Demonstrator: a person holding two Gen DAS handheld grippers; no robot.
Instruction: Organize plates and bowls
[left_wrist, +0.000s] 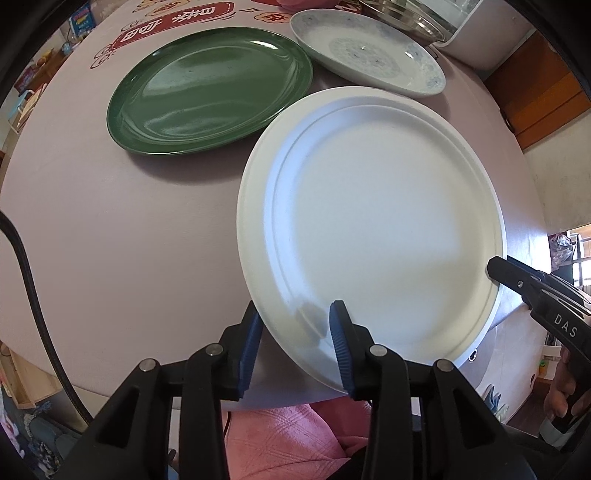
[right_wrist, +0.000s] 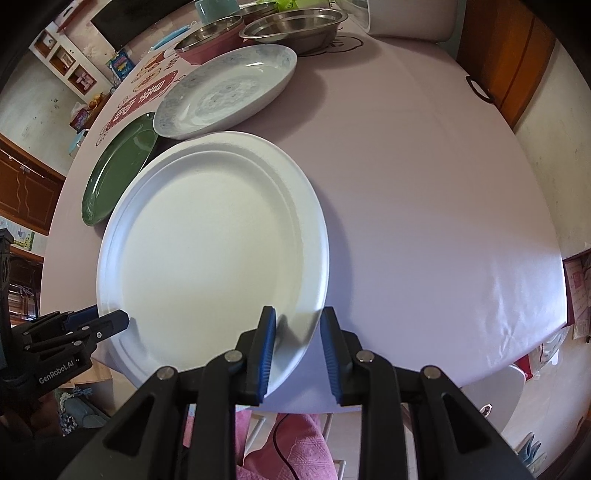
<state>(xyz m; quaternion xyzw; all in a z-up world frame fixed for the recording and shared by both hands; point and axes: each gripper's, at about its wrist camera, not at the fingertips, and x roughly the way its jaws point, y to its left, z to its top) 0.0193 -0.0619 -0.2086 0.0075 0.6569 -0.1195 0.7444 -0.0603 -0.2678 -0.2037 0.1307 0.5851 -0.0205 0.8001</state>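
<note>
A: Left gripper (left_wrist: 295, 343) nearest, pads (left_wrist: 251, 343) apart, straddling the near rim of the white plate (left_wrist: 369, 221): one pad outside the rim, the other over the well. Not seen pressing.

B: Same on the right gripper (right_wrist: 298, 347)?

A: Same. Fingers apart, rim between them, with a sliver of cloth visible between rim and outer pad.

B: Why both on one plate?

A: Probably for balance. Wide, thin, likely bendy, so two holds on the near rim, one each side, to keep it level.

B: And lying where?

A: At the near edge of the table (left_wrist: 110, 221), seemingly poking a little past it. Handy for getting a finger under the rim.

B: Headed where?

A: Likely onto the green plate (left_wrist: 207, 88), just beyond toward the left, or the patterned plate (left_wrist: 369, 51) just behind. Steel bowls (right_wrist: 295, 26) and a pink bowl (right_wrist: 210, 44) grouped at the far edge; plates with plates, by the look of it.

B: Risk?

A: Catching only the lip and letting it flex or slip. Needs a firm close first.
</note>
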